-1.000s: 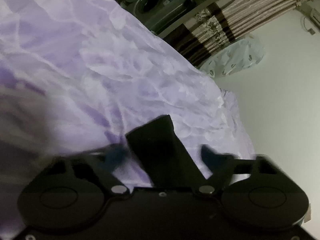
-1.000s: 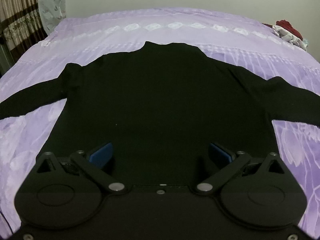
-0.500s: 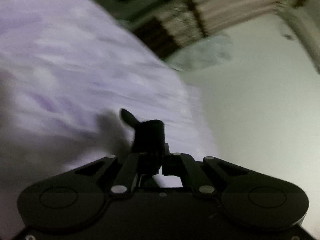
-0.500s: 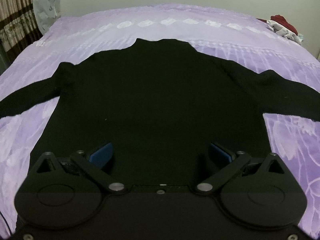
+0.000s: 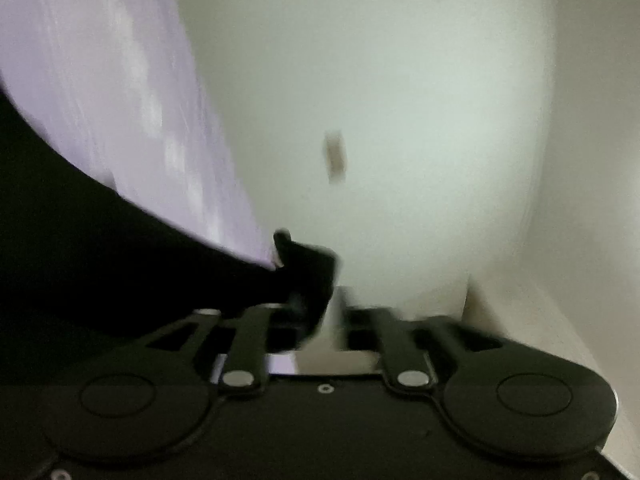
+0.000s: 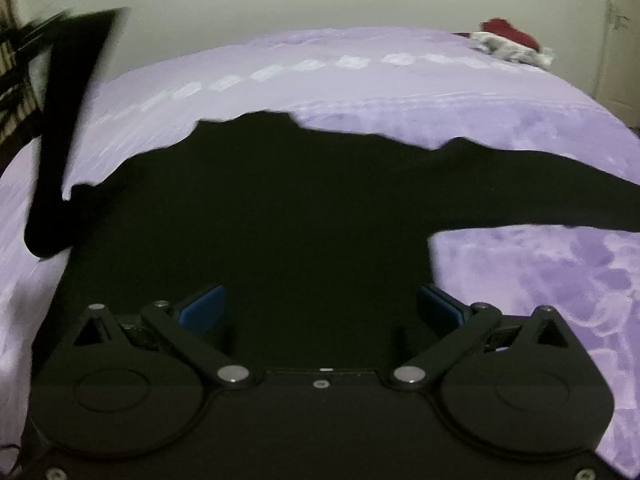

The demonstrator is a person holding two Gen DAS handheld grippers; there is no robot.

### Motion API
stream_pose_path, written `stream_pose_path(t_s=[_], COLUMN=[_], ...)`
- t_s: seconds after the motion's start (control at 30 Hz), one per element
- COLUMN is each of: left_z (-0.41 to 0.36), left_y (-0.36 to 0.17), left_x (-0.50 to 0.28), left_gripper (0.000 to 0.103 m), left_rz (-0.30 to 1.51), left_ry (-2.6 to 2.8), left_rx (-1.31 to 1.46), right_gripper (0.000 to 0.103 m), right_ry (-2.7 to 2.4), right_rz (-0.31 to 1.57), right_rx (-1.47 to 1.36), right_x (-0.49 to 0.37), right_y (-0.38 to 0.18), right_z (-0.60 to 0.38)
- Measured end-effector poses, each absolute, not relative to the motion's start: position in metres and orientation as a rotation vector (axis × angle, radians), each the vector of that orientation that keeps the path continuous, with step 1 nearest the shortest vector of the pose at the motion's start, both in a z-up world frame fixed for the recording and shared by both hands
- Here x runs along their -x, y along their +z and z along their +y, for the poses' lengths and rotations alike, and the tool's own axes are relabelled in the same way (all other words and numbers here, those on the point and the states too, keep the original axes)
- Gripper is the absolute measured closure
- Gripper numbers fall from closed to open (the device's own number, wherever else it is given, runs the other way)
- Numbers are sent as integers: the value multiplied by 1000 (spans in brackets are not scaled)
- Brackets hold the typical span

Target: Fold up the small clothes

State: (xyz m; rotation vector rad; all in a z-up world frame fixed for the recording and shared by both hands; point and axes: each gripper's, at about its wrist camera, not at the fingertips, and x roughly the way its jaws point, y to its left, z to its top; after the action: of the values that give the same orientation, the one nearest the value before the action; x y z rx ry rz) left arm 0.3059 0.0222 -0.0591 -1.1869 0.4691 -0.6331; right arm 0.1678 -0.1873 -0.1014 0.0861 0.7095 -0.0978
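While left wrist view is smeared by motion, left gripper (image 5: 324, 320) jaws have just been opening, gap visible; black sleeve cuff (image 5: 308, 268) sits at left finger, grip seemingly gone. Lilac bedspread (image 5: 100, 80) behind.

Right wrist view: right gripper (image 6: 320, 304) jaws spread wide, empty, above black sweater (image 6: 260, 220) lying flat on bedspread; one sleeve lifted at left.

Matt cloth on a faintly sheened bedspread

The black sweater (image 6: 280, 216) is seen as soft, matt cloth without shine. The purple bedspread (image 6: 520, 280) is shown as patterned fabric with a faint sheen. The right gripper (image 6: 320, 308) is made of matt black plastic, with blue pads (image 6: 202, 306) and bright metal pivots.
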Motion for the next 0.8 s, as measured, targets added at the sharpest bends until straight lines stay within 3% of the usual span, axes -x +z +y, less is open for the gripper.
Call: stream_pose_path(t_s=[0.03,0.1,0.2,0.3,0.37,0.43,0.73,0.77,0.8], left_z=[8,3,43,97,128,147,156,155,155], left_y=[-63,-72,-85,-94,-103,-115,-141,-140,-136], left_x=[-306,-301,-289,-270,-257,-248,-247,-247,-246], left_gripper=[53,53,52,52,52,52,52,52,52], left_rz=[508,543,545,530,536,558,621,622,618], left_ry=[-639,-632,-512,-292,-168,-90,-42,-46,-53], left_rx=[1166,1122,1065,932,860,839,828,822,819], right_gripper=[5,5,6,28,52,57,55,64,81], right_ry=[-113,-130,-127,-91,-68,-52,-92,-98,-100], right_rz=[704,690,672,658,666,669,695,684,673], right_rx=[-92,-104,-160,-287,-381,-469,-714,-734,-739], right_x=[-168,-168,-175,-192,-210,-225,-282,-288,-291], right_y=[-99,-96,-97,-107,-117,-129,-167,-166,-164], right_z=[-195,-208,-230,-255,-267,-272,-266,-267,-267])
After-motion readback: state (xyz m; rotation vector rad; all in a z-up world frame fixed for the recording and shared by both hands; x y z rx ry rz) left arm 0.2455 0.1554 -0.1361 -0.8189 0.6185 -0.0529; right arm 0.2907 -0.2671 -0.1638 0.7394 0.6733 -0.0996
